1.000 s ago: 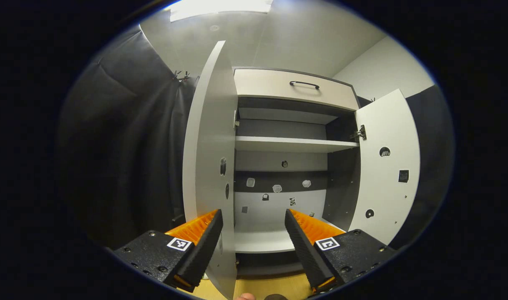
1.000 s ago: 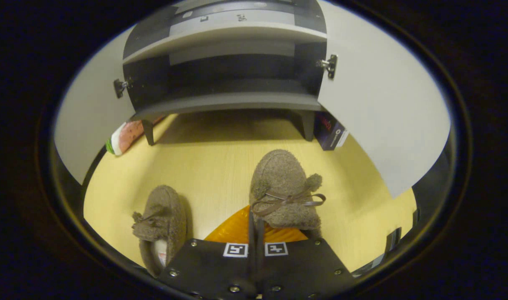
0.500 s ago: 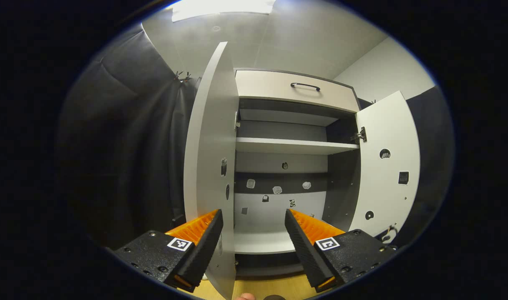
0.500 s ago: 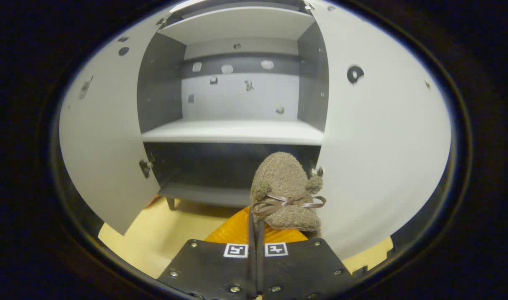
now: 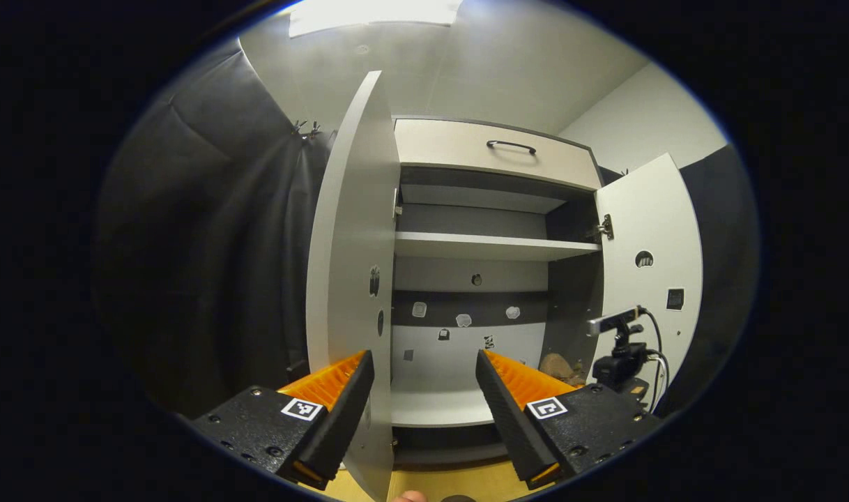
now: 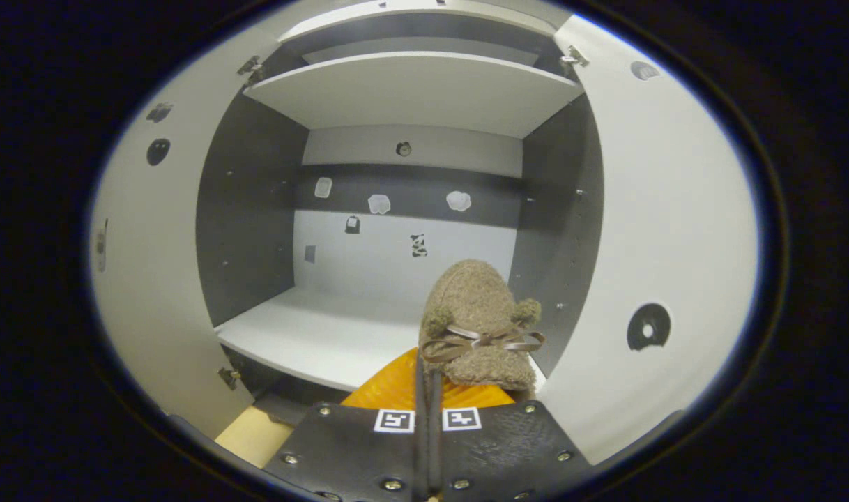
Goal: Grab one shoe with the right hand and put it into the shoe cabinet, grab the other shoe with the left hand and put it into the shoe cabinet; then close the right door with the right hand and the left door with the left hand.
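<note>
The fuzzy brown shoe is clamped in the jaws of the right gripper. A second ago it was down near the floor; now it has been lifted to the shoe cabinet, just above the front of its lower shelf. The first shoe is nearly put away. The left gripper is held before the cabinet, jaws apart and empty.
</note>
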{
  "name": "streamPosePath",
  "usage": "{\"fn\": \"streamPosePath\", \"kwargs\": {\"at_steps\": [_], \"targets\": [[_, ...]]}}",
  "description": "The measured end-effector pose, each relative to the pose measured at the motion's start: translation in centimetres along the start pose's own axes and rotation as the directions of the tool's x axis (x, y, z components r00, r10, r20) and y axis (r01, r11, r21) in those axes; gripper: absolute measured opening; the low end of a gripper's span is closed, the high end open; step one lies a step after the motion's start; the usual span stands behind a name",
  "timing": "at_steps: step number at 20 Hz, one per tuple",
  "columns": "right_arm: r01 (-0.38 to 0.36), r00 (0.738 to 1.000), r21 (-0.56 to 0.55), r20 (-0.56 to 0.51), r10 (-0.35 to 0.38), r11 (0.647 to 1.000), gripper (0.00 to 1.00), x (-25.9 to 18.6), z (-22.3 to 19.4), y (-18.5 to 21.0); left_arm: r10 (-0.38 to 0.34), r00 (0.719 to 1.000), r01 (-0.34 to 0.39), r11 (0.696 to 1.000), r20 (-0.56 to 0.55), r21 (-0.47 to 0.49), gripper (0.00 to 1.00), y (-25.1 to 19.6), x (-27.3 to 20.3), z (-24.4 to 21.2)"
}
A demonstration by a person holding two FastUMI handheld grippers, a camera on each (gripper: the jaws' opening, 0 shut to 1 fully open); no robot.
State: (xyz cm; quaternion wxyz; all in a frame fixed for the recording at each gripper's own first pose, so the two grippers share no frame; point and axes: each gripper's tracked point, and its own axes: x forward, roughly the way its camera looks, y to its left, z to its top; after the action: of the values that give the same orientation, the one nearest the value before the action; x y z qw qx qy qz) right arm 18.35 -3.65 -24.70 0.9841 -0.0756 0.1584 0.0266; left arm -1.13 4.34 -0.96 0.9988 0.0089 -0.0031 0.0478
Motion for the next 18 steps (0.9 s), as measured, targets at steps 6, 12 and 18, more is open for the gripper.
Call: {"fn": "streamPosePath", "kwargs": {"at_steps": [6,12,18], "targets": [[-0.014,1.000,-0.044,0.006,0.014,0.999,0.00,5.7,2.8,0.4,-0.001,1.000,0.001,1.000,0.004,0.000,0.90,0.1,0.0,0.0],[-0.030,0.998,-0.077,-0.066,0.025,0.997,0.01,10.7,1.3,1.2,0.006,1.000,-0.006,1.000,0.006,0.002,0.90,0.1,0.1,0.0],[-0.035,0.990,-0.100,-0.142,0.021,0.994,0.00,14.2,-1.2,1.7,0.016,1.000,-0.016,1.000,0.011,0.001,0.90,0.1,0.2,0.1]]}}
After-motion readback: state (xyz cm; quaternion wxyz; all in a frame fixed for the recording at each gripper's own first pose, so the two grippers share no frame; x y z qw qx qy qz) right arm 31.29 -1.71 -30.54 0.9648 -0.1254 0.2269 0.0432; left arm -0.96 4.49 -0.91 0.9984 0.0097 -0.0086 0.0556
